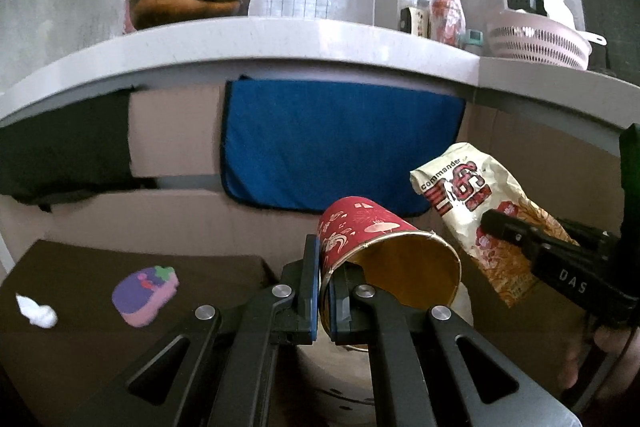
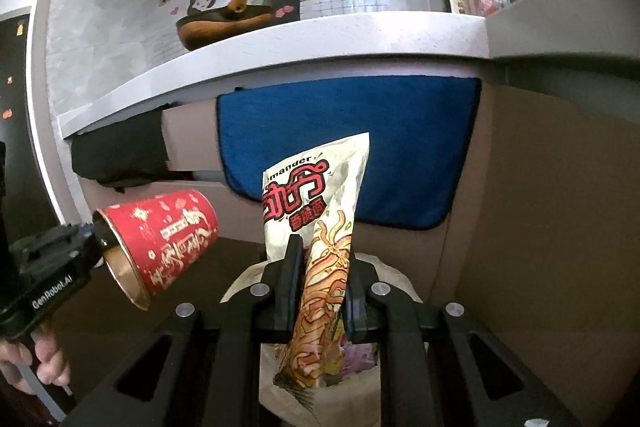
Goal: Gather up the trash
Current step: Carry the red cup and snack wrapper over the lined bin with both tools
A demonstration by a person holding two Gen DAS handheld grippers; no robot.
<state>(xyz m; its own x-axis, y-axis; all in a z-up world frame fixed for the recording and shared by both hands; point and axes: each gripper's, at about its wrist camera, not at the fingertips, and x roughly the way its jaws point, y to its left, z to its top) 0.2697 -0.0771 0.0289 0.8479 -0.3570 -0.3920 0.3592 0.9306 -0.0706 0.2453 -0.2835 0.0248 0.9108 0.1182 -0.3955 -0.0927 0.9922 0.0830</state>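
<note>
My left gripper (image 1: 326, 291) has its jaws clamped on the red paper cup's (image 1: 360, 231) rim, my right gripper (image 2: 320, 291) pinches the crinkled white noodle-snack bag (image 2: 320, 227), both aloft over the white-lined bin (image 2: 368, 399), while the white tissue wad (image 1: 36, 311) remains uncollected.

I see a blue towel (image 1: 340, 147) hanging off the table (image 1: 280, 43) edge. A pan (image 1: 188, 3) sits on top, and a pink basket (image 1: 540, 41) near its right end.
</note>
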